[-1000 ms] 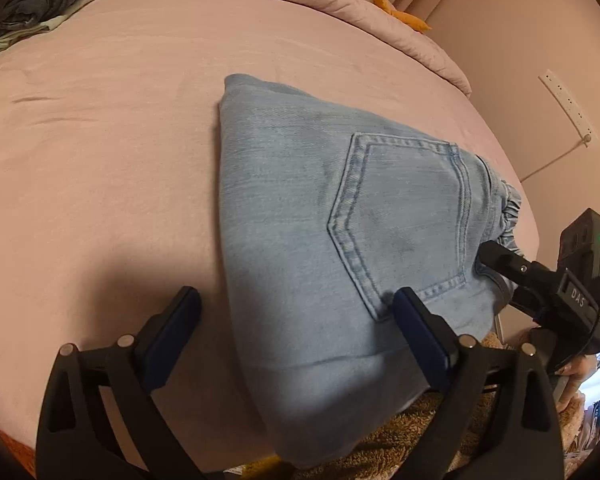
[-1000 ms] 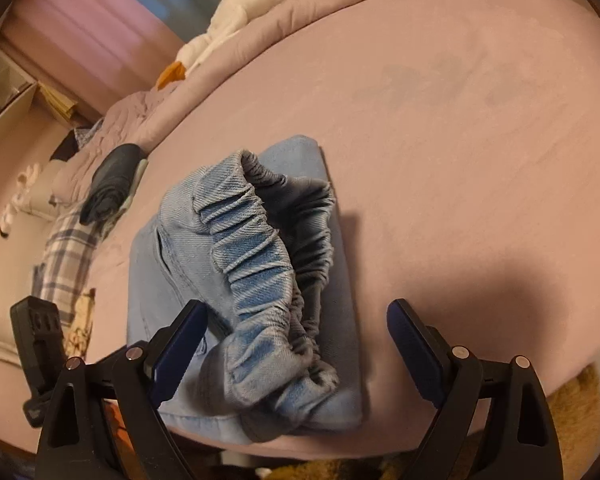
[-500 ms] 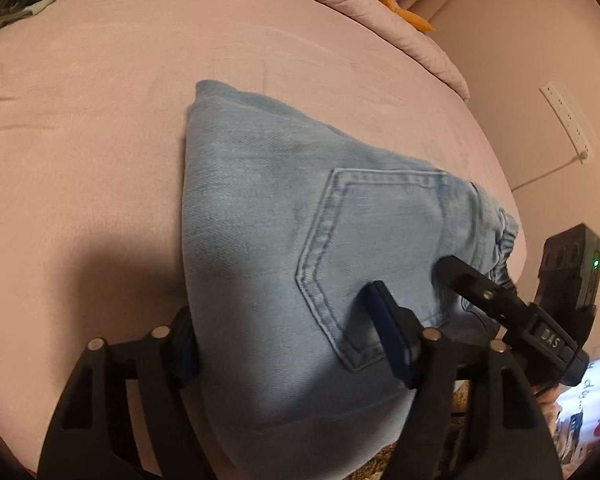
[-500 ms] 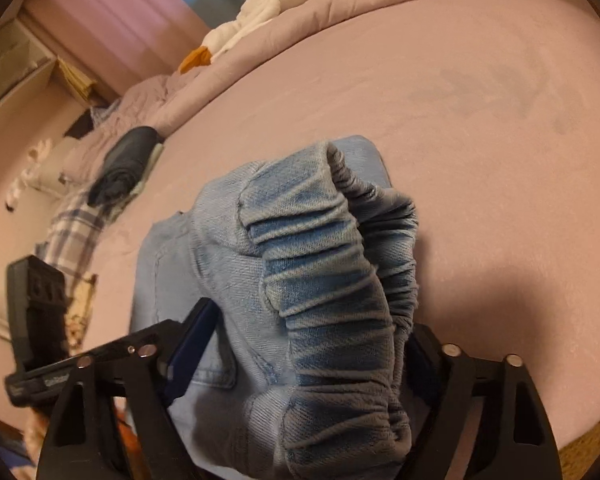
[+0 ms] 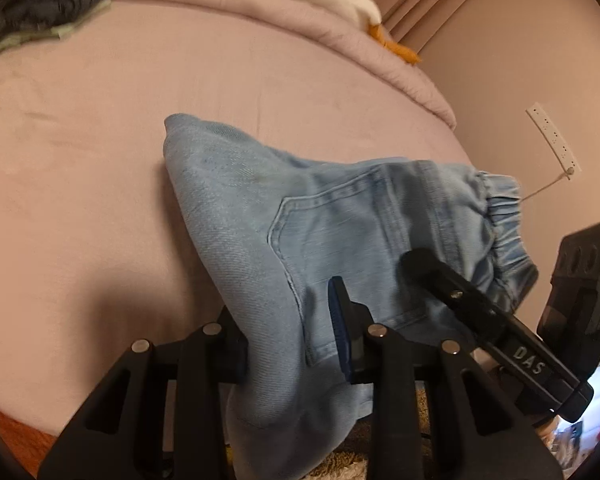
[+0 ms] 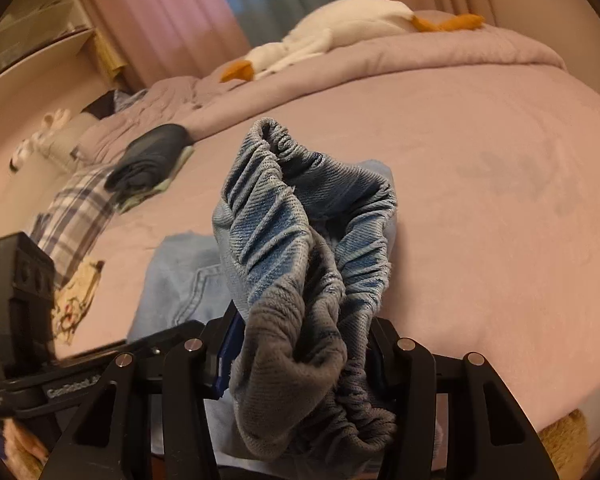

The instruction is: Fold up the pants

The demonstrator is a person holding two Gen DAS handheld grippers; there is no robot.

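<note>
Light-blue denim pants, darker blue in waistband folds. Pink bedsheet. White, orange-tipped plush. Plaid blue-white cloth. Dark navy bundle.

Light-blue denim pants, folded, back pocket up, elastic waistband bunched, lifted at my bed edge.

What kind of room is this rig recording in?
Almost certainly a home bedroom. The jeans lie on a wide bed with pink bedding, a rolled duvet runs along its far side with a goose plush on top, and curtains hang behind.
</note>
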